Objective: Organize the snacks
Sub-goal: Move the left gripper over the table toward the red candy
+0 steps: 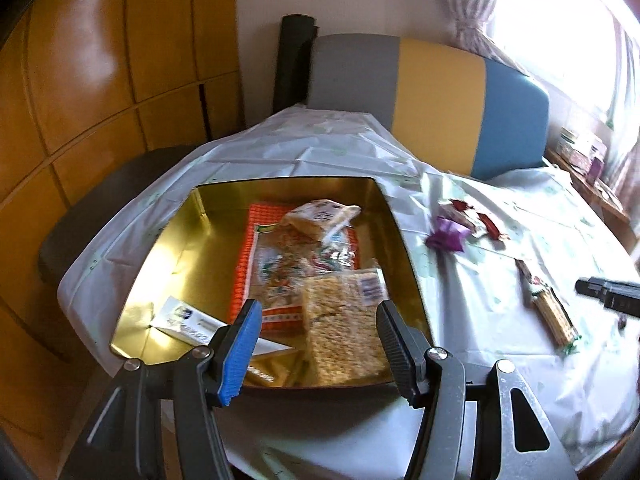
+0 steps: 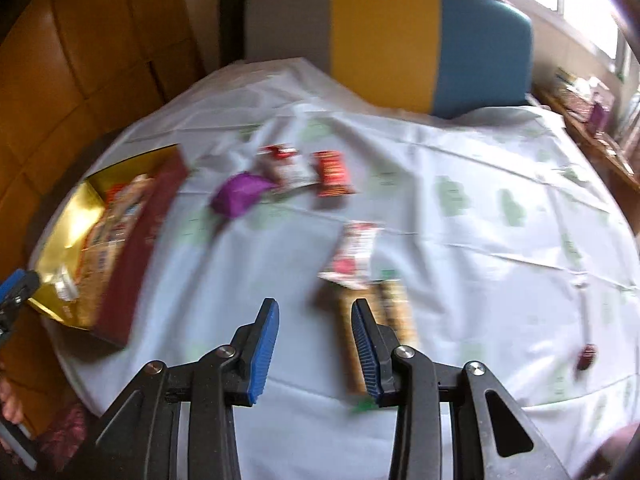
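Observation:
An open box with a gold lining (image 1: 188, 240) holds an orange packet (image 1: 244, 264), two rice-crisp bars (image 1: 340, 320) and a white packet (image 1: 188, 320). My left gripper (image 1: 318, 312) hovers open over its near edge with nothing between the pads. On the white cloth to the right lie a purple packet (image 2: 238, 192), a white-and-red sweet (image 2: 286, 166), a red sweet (image 2: 332, 172) and a long biscuit packet (image 2: 360, 264). My right gripper (image 2: 316, 308) is open above the cloth, and the biscuit packet's near end lies just behind its right finger (image 2: 364, 332). This view is blurred.
A chair with a grey, yellow and blue back (image 1: 436, 96) stands behind the round table (image 1: 500, 360). Wooden cabinets (image 1: 80, 80) fill the left side. A low shelf with small items (image 1: 580, 148) runs along the window. A small dark red thing (image 2: 586, 356) lies at the table's right.

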Demonstrator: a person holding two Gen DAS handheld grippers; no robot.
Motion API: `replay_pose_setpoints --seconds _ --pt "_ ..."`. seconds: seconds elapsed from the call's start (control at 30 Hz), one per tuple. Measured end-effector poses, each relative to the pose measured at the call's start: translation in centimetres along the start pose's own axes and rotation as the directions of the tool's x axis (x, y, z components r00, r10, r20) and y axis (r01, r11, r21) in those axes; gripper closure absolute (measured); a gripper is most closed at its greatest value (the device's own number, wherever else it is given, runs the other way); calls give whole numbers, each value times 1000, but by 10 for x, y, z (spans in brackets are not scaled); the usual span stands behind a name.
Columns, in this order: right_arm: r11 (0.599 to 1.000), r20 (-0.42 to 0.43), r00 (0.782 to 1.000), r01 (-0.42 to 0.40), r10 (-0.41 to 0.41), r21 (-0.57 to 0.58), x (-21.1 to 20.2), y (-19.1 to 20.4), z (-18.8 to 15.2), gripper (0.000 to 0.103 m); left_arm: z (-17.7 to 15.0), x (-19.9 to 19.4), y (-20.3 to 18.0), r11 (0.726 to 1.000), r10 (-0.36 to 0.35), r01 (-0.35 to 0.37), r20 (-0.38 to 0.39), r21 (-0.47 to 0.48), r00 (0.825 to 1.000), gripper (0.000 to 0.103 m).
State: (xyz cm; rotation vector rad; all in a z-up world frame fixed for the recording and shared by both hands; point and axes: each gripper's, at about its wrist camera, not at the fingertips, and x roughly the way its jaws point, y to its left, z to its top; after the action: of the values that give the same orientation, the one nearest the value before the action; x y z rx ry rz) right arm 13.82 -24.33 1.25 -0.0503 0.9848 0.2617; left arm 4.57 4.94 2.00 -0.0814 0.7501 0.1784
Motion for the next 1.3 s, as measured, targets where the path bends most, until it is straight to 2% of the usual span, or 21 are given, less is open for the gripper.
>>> replay_pose_setpoints --seconds 0.17,0.3,0.37,0.43,0.47,0.57,0.8,0.9,1.07,1.3 --pt "993 4 994 108 -108 45 -9 -54 4 65 -1 -1 -17 999 -31 31 -4 42 1000 43" --pt "966 -26 969 247 -245 77 -5 -100 0 65 0 -1 -36 994 -66 67 -17 85 998 43" --pt "950 -48 958 286 -282 125 0 -121 -5 65 0 0 -45 991 -92 95 -32 98 995 43" --pt "924 -93 953 304 -290 232 4 -144 -9 65 0 1 -57 985 -120 125 -53 117 991 43" --pt "910 -102 953 304 -286 284 4 -153 -9 65 0 2 -63 982 -133 140 -63 128 989 43" --pt "898 -102 961 278 -258 342 5 -164 -9 65 0 9 -84 969 -182 197 -108 151 977 43" --pt "895 -101 969 246 -225 372 3 -169 -11 65 -3 37 -127 952 -232 267 -216 150 948 43" --pt "909 -103 974 225 -202 351 6 -164 -9 65 -7 43 -141 949 -224 267 -232 171 946 43" --pt "955 -123 987 135 -105 263 15 -141 -8 65 -6 53 -151 945 -214 265 -252 190 944 43" --pt "985 -156 984 111 -90 130 23 -110 -10 63 29 76 -150 954 -211 258 -265 155 941 43"
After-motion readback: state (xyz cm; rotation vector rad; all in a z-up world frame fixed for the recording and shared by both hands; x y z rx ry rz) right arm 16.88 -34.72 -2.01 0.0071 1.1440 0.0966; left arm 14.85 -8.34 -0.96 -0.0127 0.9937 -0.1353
